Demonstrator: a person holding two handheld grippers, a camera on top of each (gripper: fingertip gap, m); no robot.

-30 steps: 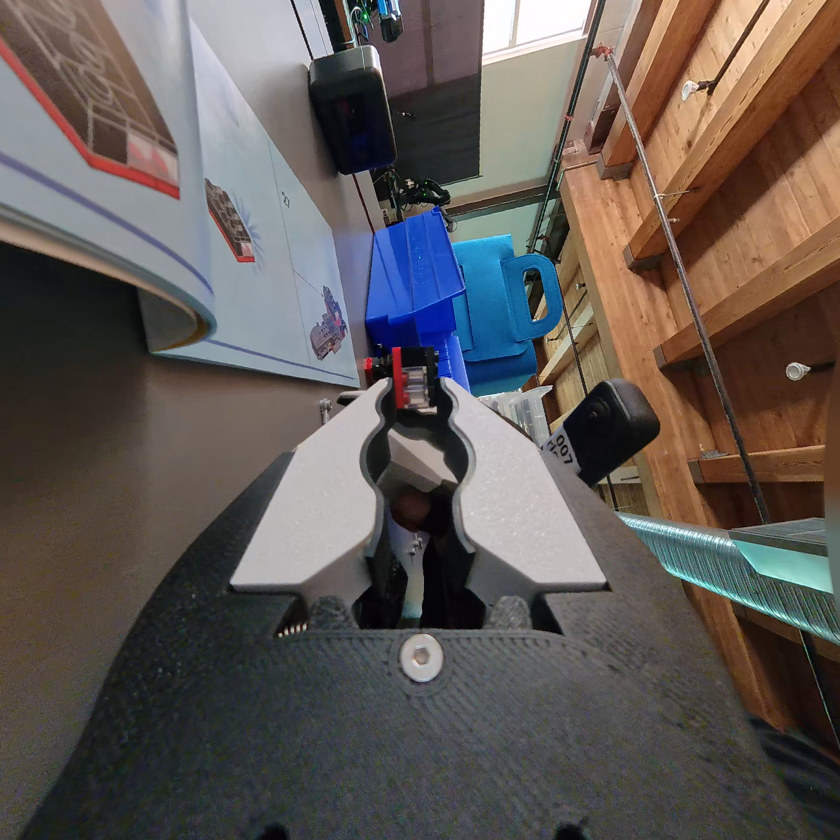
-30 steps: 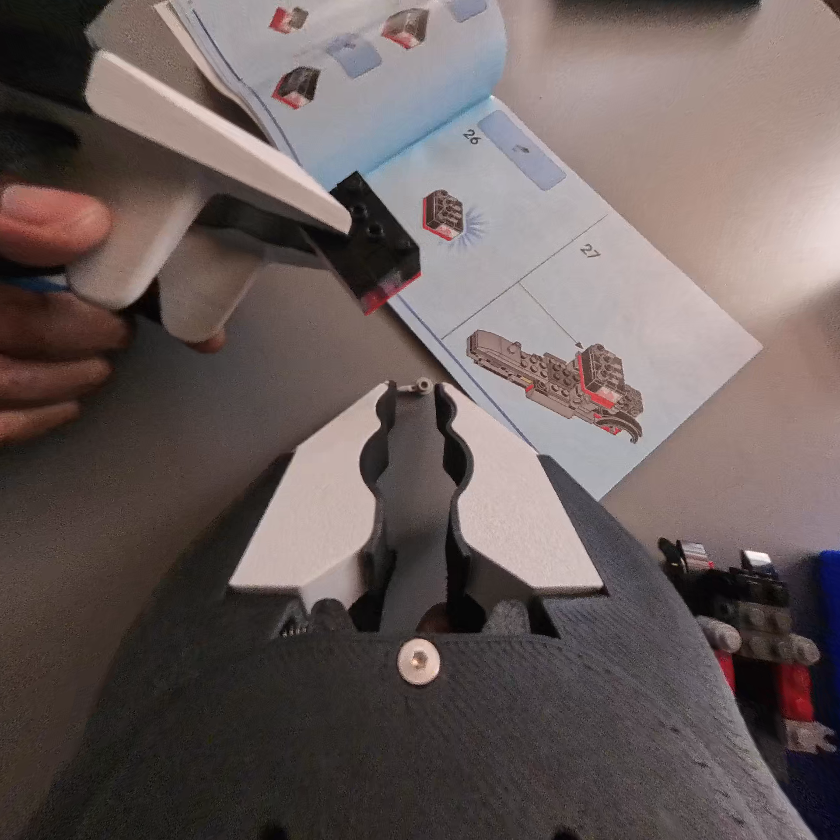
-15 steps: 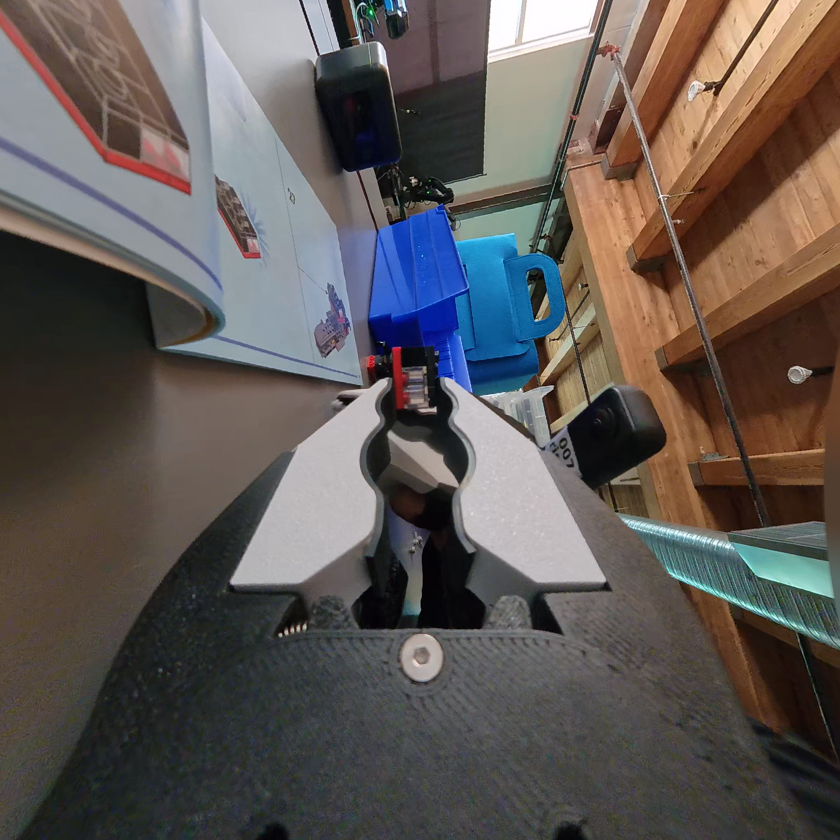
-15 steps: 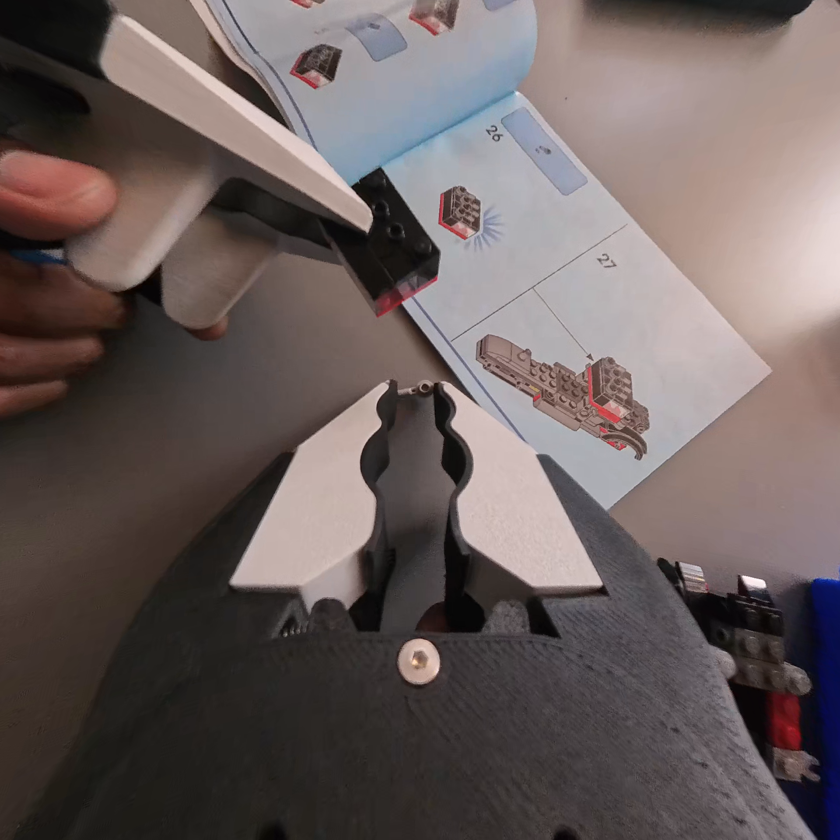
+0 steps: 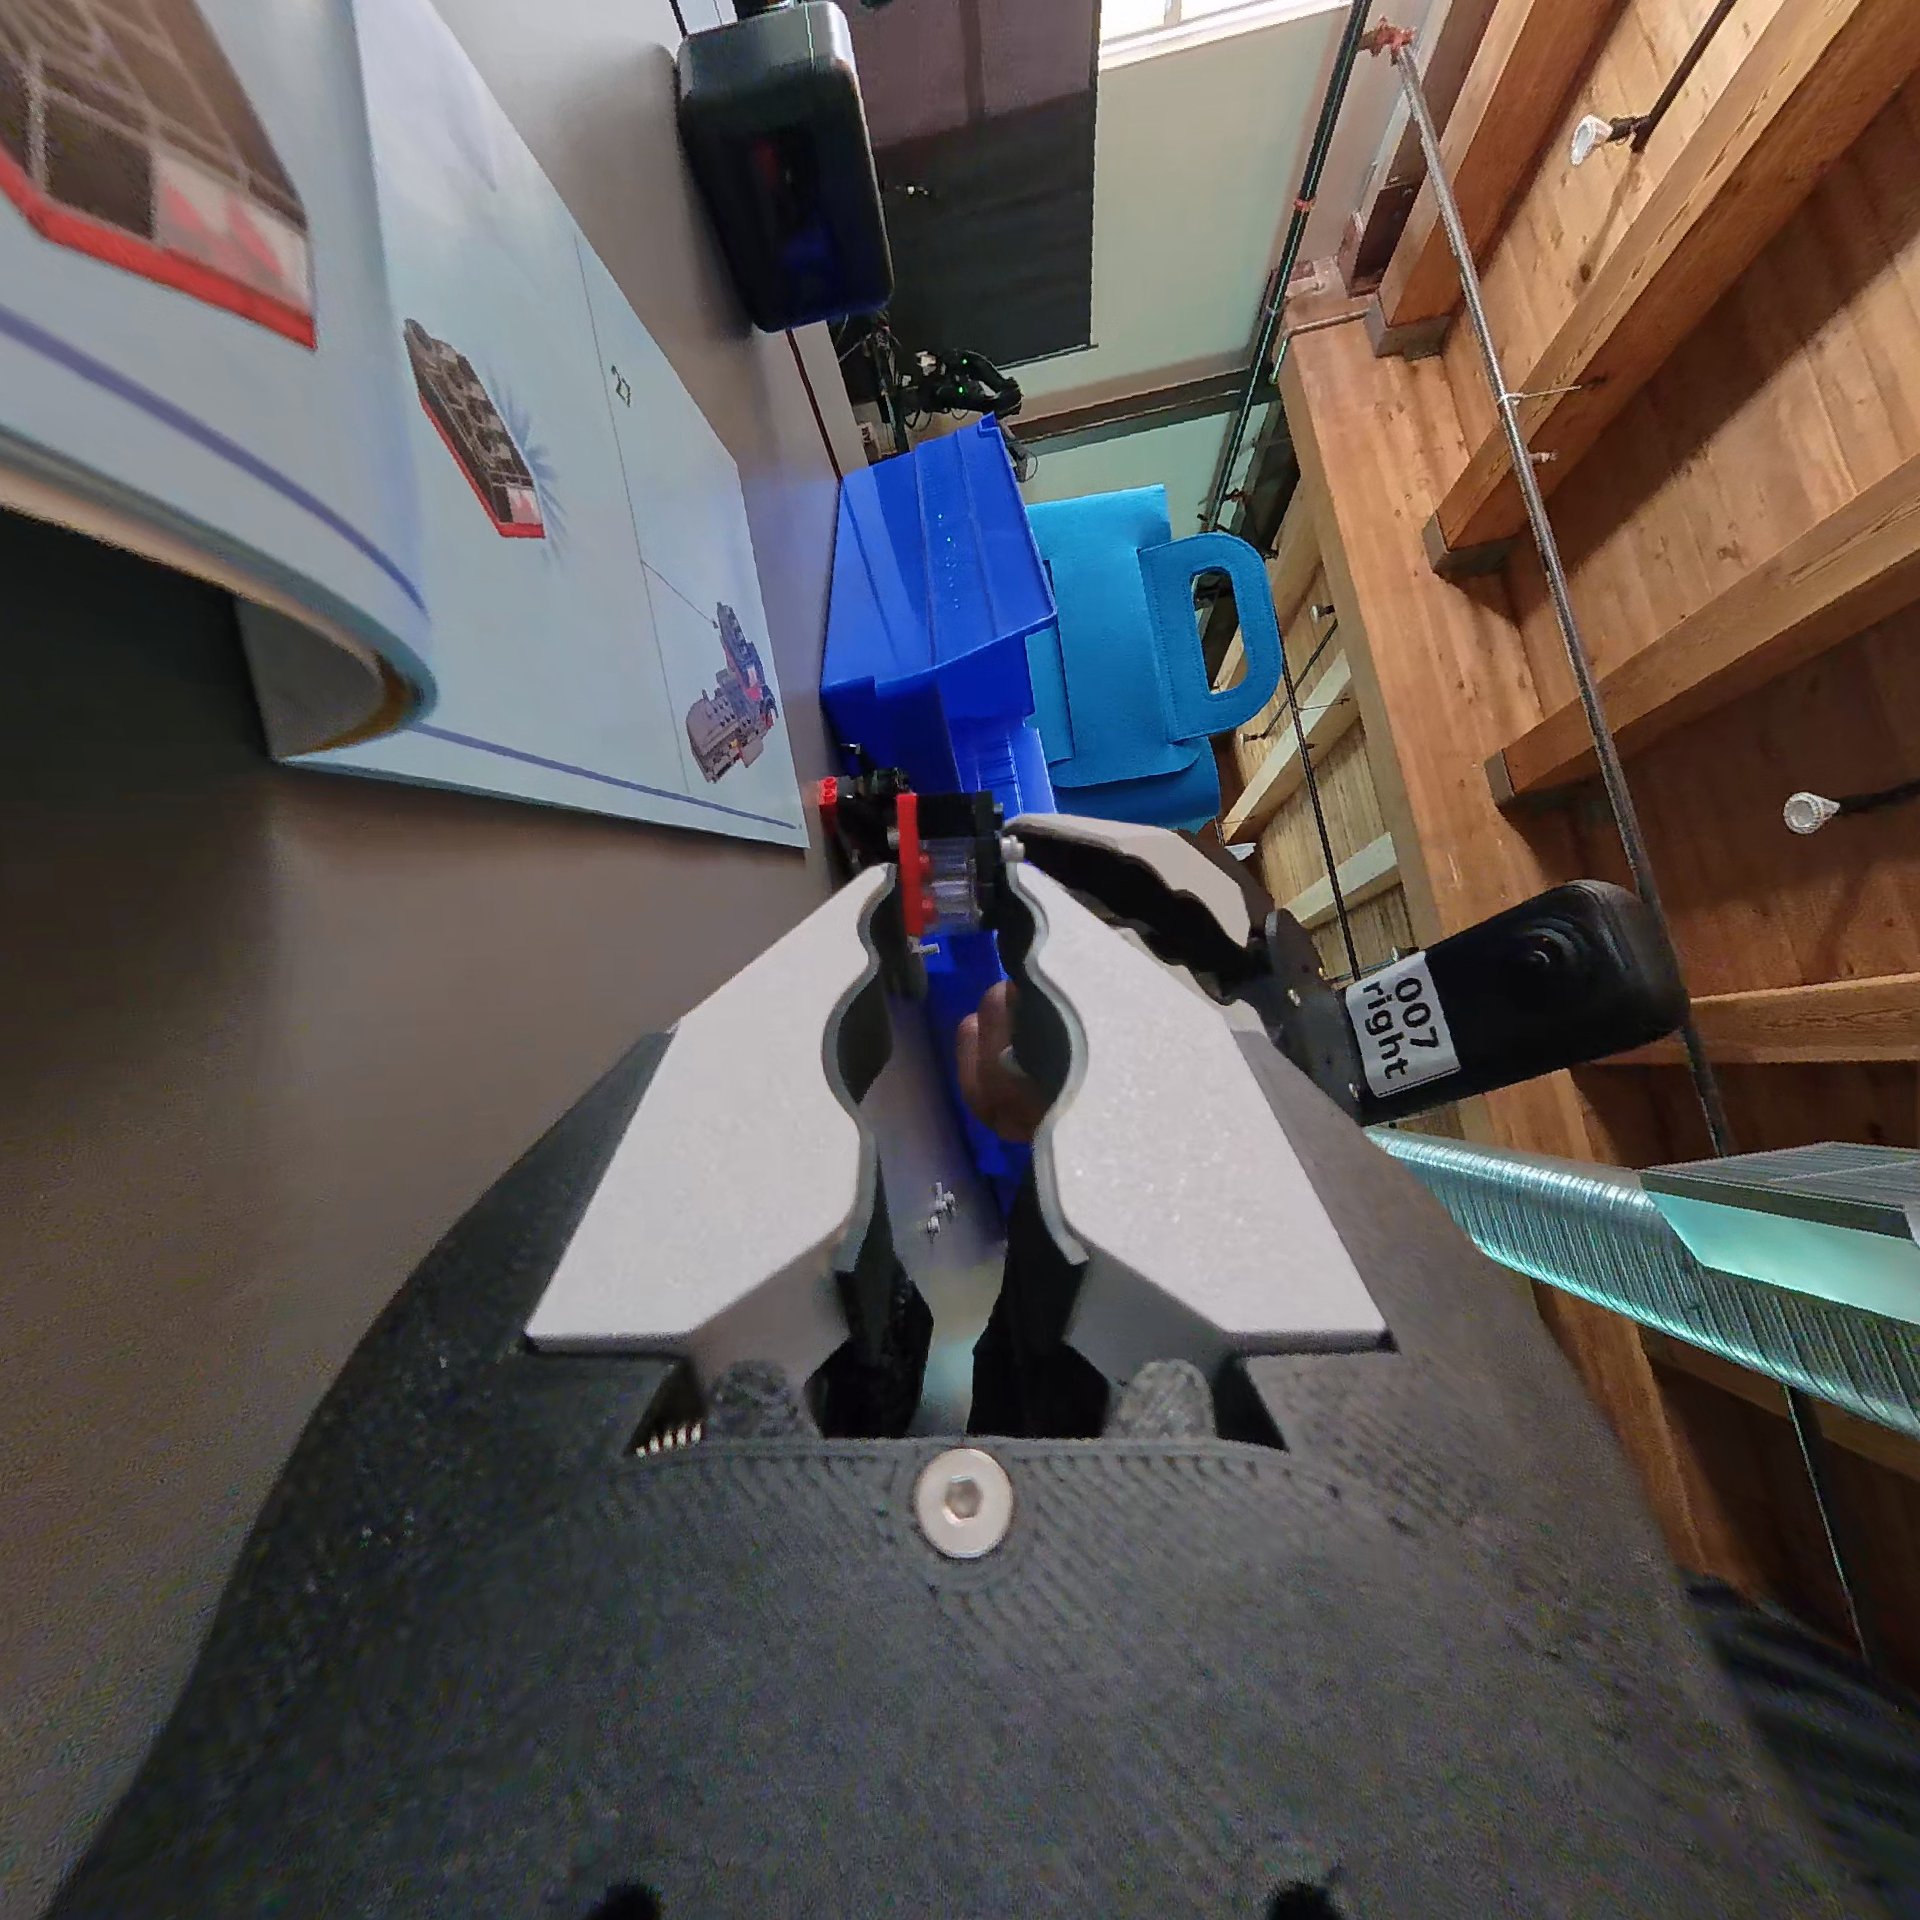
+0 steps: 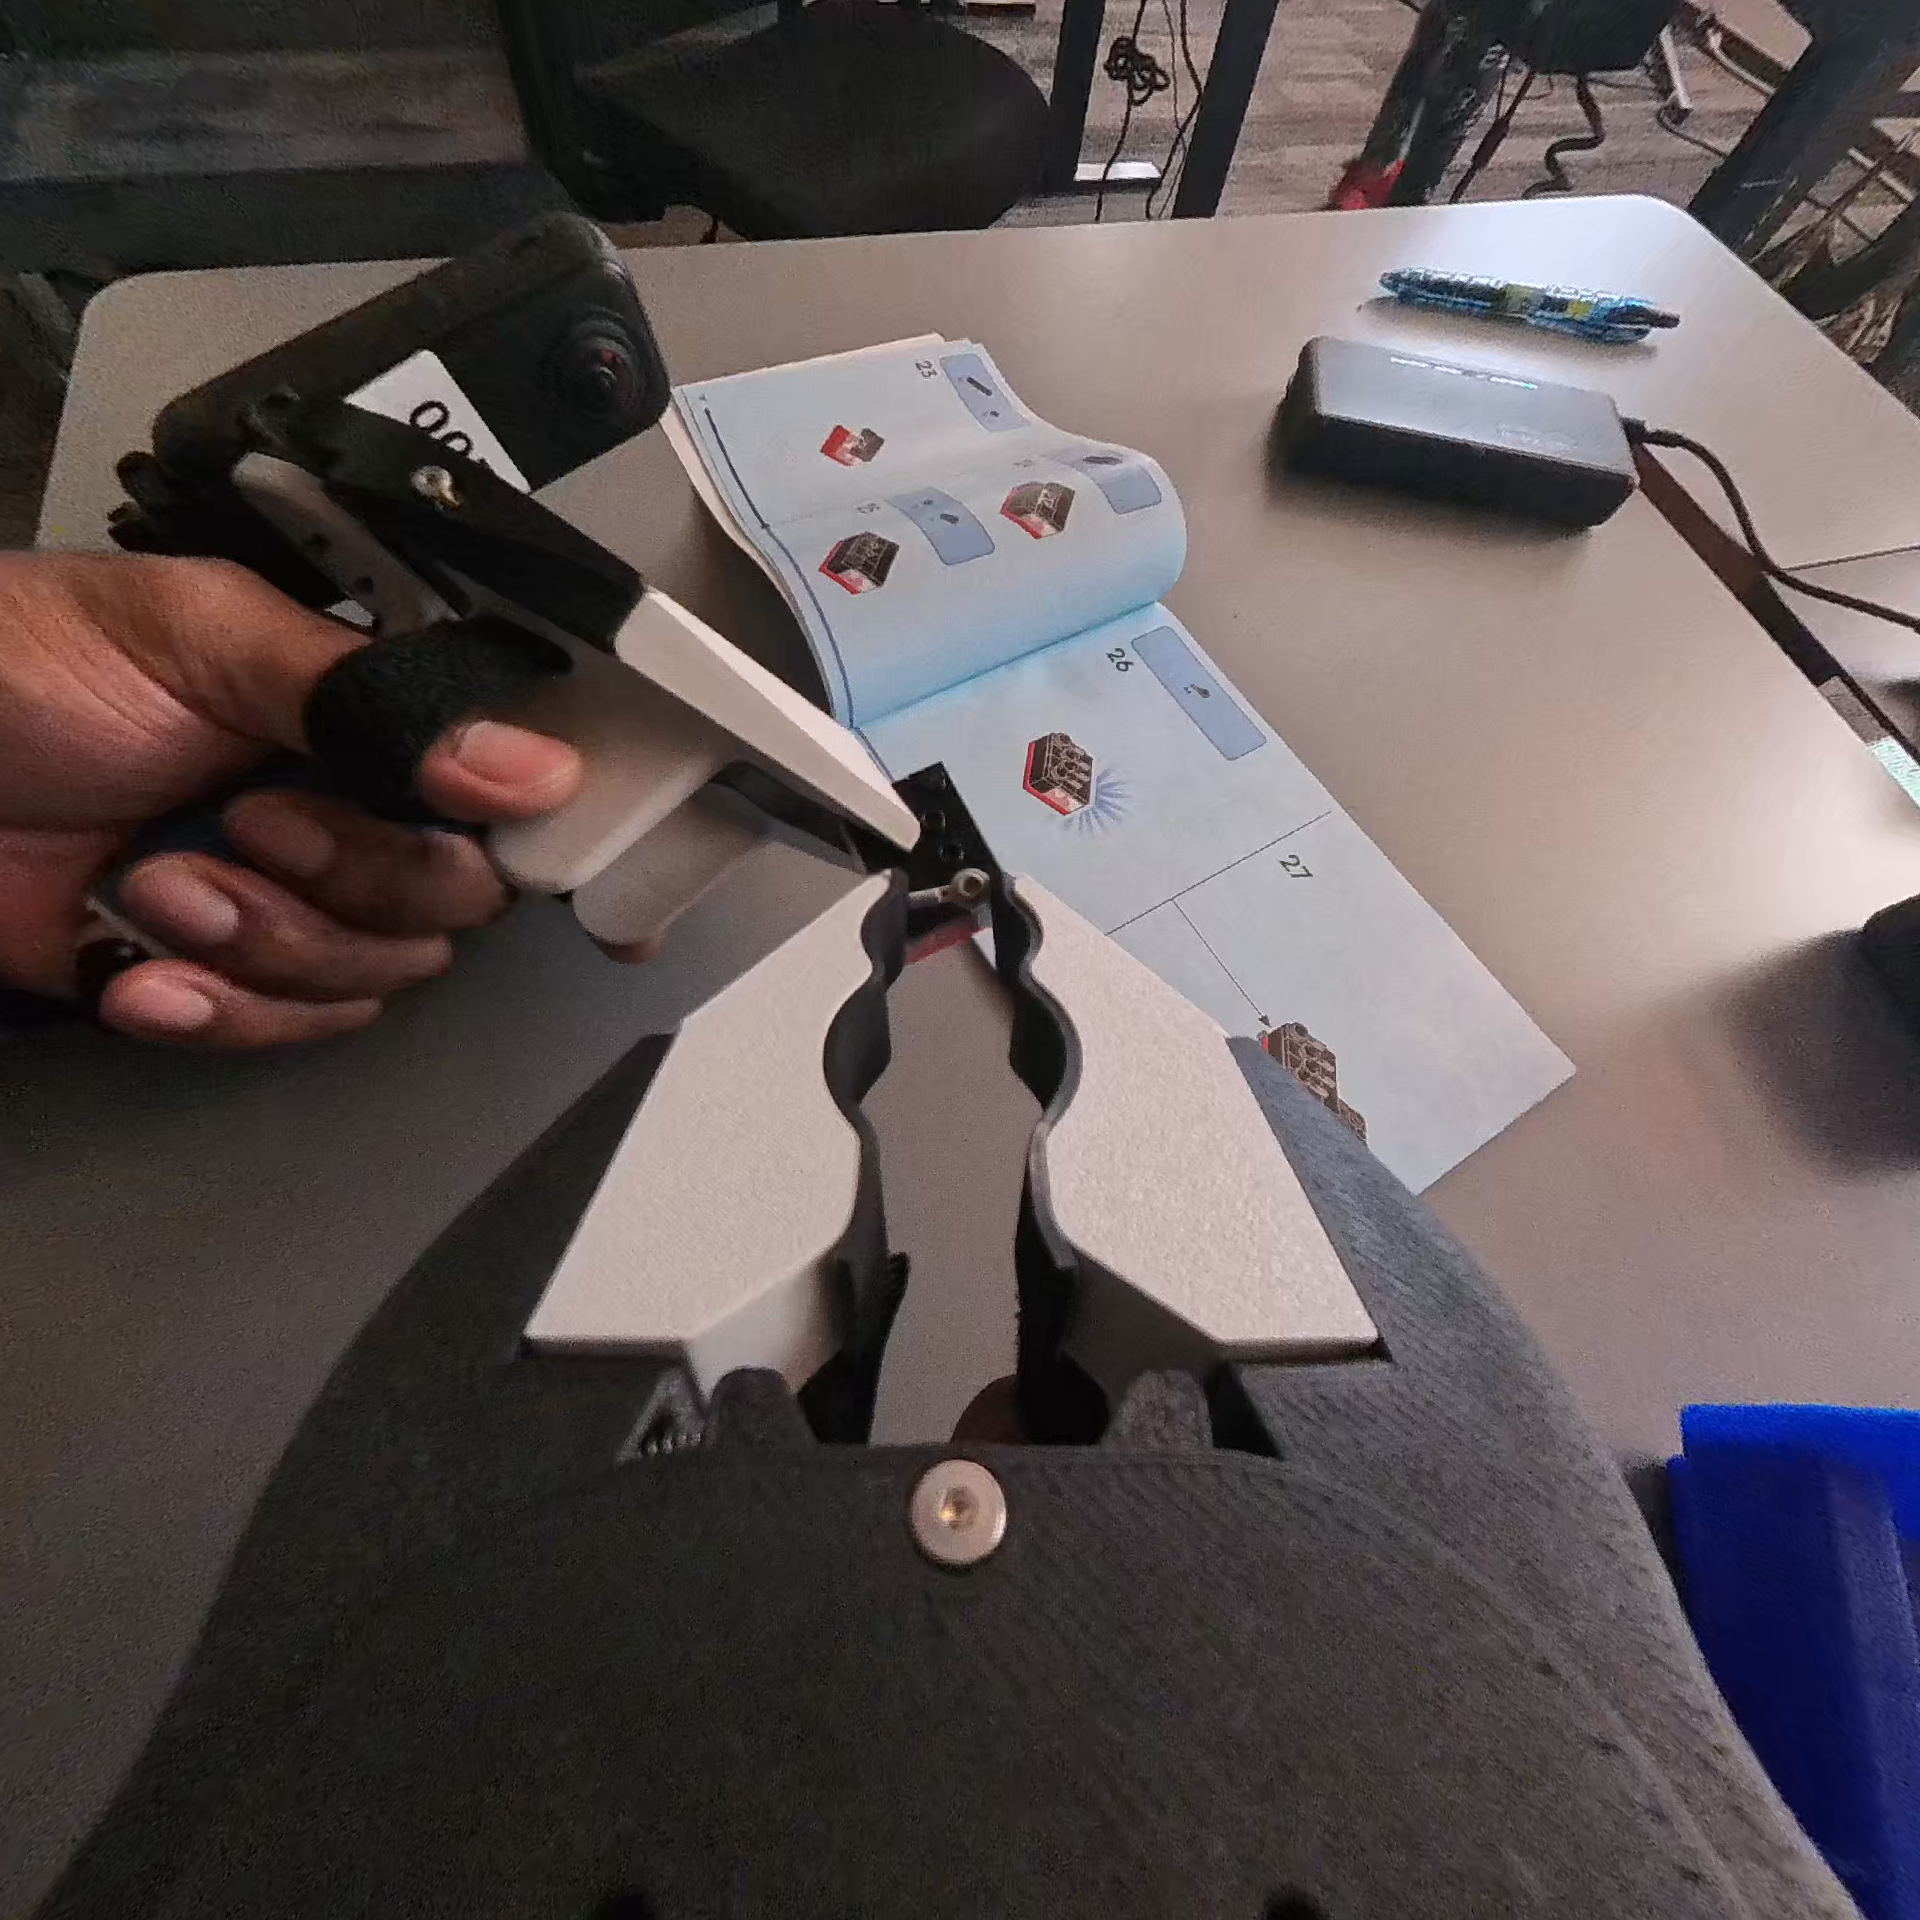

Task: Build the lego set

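My left gripper (image 5: pixel 951 883) is shut on a small black and red lego block (image 5: pixel 951 868) with a clear part, held above the grey table (image 5: pixel 312 1039). In the right wrist view the left gripper (image 6: pixel 904 831) comes in from the left, held by a hand (image 6: pixel 208 779), with the black block (image 6: pixel 945 821) at its tips. My right gripper (image 6: pixel 948 888) is shut on a tiny grey piece (image 6: pixel 964 885), which is pressed against the side of that block. The right gripper's fingers (image 5: pixel 1122 894) show just right of the block in the left wrist view.
An open instruction booklet (image 6: pixel 1039 623) lies on the table (image 6: pixel 1351 727) under both grippers. A black power bank (image 6: pixel 1455 431) and a blue-green strip (image 6: pixel 1517 296) lie at the far right. A blue bin (image 5: pixel 935 623) stands beyond, with a partly built model (image 5: pixel 852 805) beside it. Both grippers' tips are close together, under 4 cm apart.
My right gripper has moved forward and up to the left gripper, so its tiny grey piece now meets the black block. The left gripper has kept its hold.
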